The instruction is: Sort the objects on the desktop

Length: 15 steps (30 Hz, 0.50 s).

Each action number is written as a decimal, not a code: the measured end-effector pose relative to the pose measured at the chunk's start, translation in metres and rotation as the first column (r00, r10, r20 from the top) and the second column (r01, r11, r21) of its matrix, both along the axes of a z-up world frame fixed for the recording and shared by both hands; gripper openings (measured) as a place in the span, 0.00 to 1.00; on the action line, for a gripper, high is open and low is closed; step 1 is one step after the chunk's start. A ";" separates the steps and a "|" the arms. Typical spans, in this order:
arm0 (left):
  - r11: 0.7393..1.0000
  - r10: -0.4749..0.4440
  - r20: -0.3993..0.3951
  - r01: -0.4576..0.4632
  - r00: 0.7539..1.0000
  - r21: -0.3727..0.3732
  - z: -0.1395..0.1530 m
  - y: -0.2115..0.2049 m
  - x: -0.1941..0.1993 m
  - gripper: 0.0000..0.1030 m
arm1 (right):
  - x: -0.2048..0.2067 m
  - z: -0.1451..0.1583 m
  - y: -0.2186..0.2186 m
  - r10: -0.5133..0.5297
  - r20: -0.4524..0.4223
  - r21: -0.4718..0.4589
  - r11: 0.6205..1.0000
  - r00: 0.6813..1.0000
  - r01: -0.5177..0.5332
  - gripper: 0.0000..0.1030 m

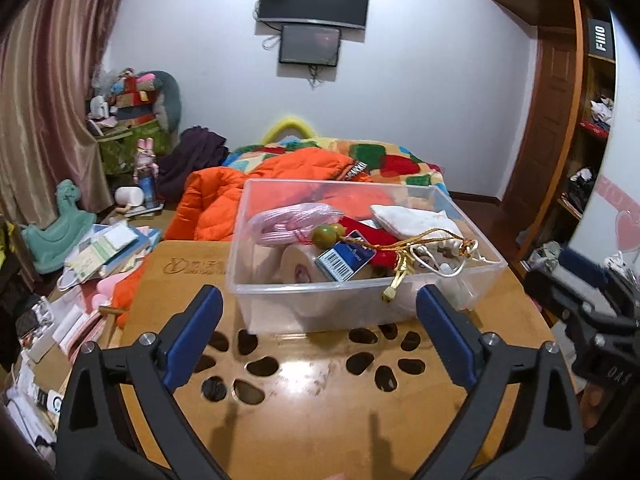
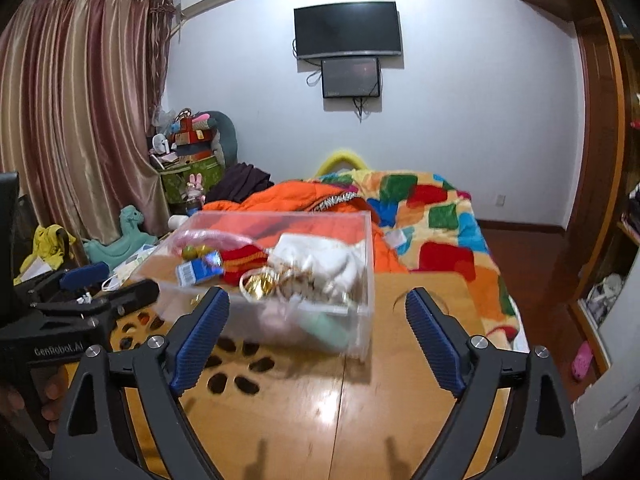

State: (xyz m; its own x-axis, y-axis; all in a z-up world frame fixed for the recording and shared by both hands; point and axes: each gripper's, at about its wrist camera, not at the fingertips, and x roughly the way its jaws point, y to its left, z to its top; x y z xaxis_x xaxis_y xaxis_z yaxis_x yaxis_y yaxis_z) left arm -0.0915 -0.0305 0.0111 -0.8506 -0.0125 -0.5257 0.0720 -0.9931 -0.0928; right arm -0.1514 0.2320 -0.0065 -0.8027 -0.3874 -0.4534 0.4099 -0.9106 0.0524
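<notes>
blurred: clear box [image 2: 280, 264] and its contents in right wrist view, gold item [image 2: 256, 284] unidentifiable; hidden: lower box contents behind blue packet [image 1: 346, 258] and white pouch [image 1: 412, 220]; cut off: right gripper [image 1: 588, 312] at right edge of left wrist view, left gripper [image 2: 72, 300] at left edge; too small: packet print

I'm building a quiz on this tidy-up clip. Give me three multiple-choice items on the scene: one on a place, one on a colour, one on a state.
1. Where does the clear plastic storage box stand?
A on the wooden table
B on the bed
C on the floor

2. What colour are the pads on the fingers?
A red
B blue
C green

3. How is the left gripper?
A shut on the box
B open, holding nothing
C shut on a cord

Key: 1 A, its base rests on the tabletop; 2 B, both pads show blue; 3 B, its fingers stand apart.
</notes>
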 end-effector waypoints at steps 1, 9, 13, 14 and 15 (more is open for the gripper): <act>1.000 0.004 -0.005 -0.004 1.000 -0.001 0.000 0.001 0.003 0.95 | 0.001 -0.002 0.002 -0.001 0.004 -0.003 1.000 1.000 0.001 0.86; 1.000 -0.004 -0.009 0.003 1.000 -0.001 -0.001 0.009 0.025 0.95 | 0.020 -0.013 0.012 0.006 0.026 -0.027 1.000 1.000 -0.005 0.87; 1.000 -0.002 -0.004 0.002 1.000 0.002 -0.005 0.011 0.030 0.95 | 0.025 -0.015 0.009 0.021 0.027 -0.023 1.000 0.999 -0.020 0.88; 1.000 0.002 -0.001 -0.002 1.000 -0.001 -0.007 0.011 0.030 0.95 | 0.026 -0.016 0.008 0.026 0.026 -0.019 1.000 0.999 -0.025 0.89; 1.000 0.001 0.001 -0.001 1.000 0.000 -0.008 0.012 0.030 0.95 | 0.027 -0.017 0.008 0.028 0.027 -0.017 0.999 0.999 -0.027 0.90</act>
